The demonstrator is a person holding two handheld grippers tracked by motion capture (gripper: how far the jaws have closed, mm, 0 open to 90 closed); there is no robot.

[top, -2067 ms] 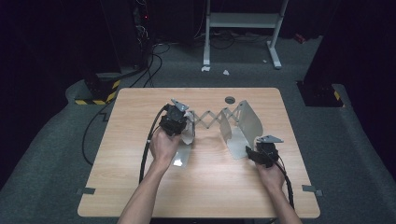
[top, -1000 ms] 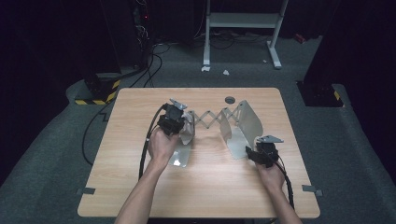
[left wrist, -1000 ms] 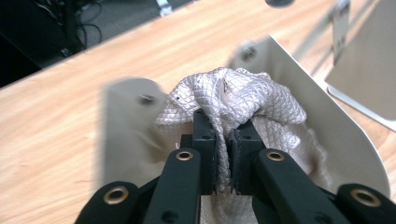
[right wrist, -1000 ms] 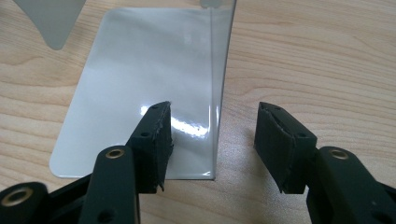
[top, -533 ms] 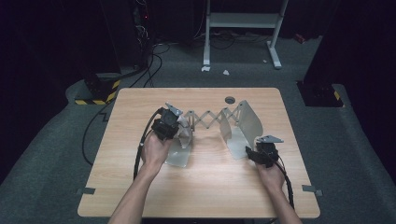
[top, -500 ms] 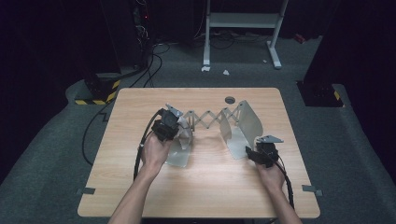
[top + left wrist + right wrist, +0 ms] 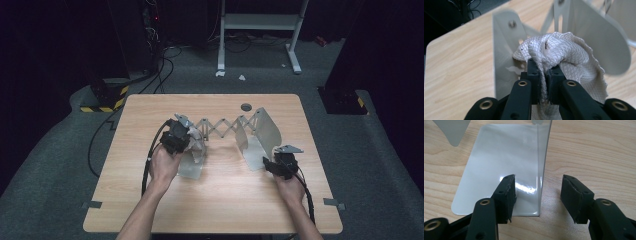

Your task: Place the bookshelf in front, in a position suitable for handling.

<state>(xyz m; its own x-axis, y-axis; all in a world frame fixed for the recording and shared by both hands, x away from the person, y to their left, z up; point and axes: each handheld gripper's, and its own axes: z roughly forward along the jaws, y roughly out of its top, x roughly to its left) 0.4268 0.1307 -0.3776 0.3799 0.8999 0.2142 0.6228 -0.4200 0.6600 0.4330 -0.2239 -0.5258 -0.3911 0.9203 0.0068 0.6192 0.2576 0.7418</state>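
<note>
A white cloth [image 7: 564, 57] is pinched between the closed jaws of the left gripper [image 7: 546, 82], bunched up against the left plate [image 7: 506, 50] of an expanding metal bookend rack [image 7: 225, 127]. From above, that gripper [image 7: 175, 139] sits over the rack's left end, with the left hand [image 7: 164, 165] just behind it. The rack stands near the middle of the table [image 7: 150, 105], and its scissor links run from the left plate to the right plate [image 7: 265, 130]. The right gripper [image 7: 537, 191] has its jaws spread wide with nothing pressed between them; they straddle the upright edge of the right plate [image 7: 544, 157], one jaw over its flat base [image 7: 494, 160] and the other over bare wood. From above, the right gripper [image 7: 280, 165] lies just beside the rack's right end.
</note>
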